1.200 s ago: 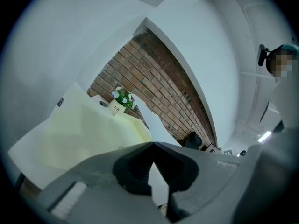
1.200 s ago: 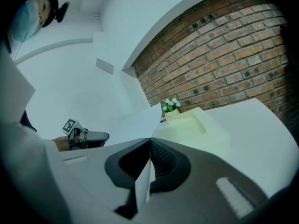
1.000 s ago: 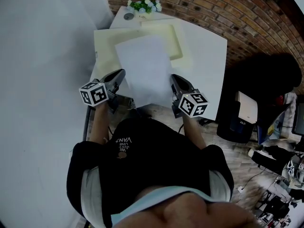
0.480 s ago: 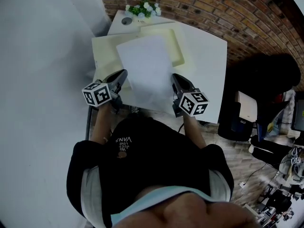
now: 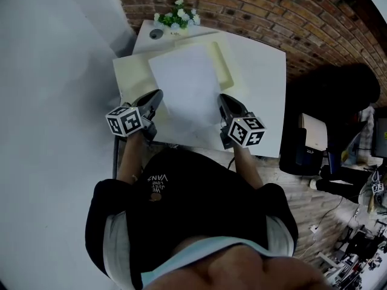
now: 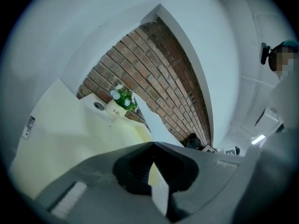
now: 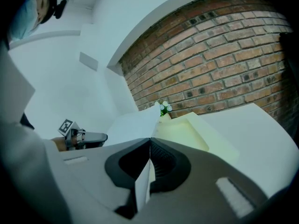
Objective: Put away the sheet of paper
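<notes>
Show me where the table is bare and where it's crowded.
Bare: the white table right of the cream tray, out to its right edge. Crowded: the far left corner, with the flower pot. The sheet of paper hangs over the tray, pinched by the left hand-held gripper and right hand-held gripper.

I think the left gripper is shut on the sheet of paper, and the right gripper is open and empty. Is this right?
Not quite. The right gripper is also shut on the sheet of paper, as the right gripper view shows. The left gripper is shut on it, as you said.
</notes>
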Available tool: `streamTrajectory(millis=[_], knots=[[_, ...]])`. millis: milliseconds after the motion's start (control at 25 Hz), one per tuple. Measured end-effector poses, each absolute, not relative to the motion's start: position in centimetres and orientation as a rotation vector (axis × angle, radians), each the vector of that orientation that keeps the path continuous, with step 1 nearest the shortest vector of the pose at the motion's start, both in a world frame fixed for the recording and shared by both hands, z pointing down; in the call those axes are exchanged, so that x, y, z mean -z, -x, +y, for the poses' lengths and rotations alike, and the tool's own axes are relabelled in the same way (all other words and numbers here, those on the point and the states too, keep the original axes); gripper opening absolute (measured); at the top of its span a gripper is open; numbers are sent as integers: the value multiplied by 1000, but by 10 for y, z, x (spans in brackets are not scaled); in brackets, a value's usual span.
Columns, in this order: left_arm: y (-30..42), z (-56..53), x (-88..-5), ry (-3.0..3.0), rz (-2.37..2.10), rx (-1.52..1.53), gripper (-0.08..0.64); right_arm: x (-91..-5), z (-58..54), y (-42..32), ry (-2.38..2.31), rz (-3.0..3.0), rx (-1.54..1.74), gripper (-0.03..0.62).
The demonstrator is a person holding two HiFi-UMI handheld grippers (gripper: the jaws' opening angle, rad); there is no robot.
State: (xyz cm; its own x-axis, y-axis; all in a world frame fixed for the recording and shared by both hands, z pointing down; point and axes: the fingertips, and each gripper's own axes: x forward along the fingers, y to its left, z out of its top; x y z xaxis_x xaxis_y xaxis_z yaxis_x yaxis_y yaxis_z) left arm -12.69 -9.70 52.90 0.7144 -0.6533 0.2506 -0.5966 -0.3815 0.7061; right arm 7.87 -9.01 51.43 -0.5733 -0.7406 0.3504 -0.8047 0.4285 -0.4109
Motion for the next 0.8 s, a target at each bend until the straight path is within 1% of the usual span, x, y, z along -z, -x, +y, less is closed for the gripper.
streamTrajectory(millis=[800], knots=[[165,-151,-553,-2091,-849,-5,0,-537,-124,-40,-1516,-2436,-866,0]])
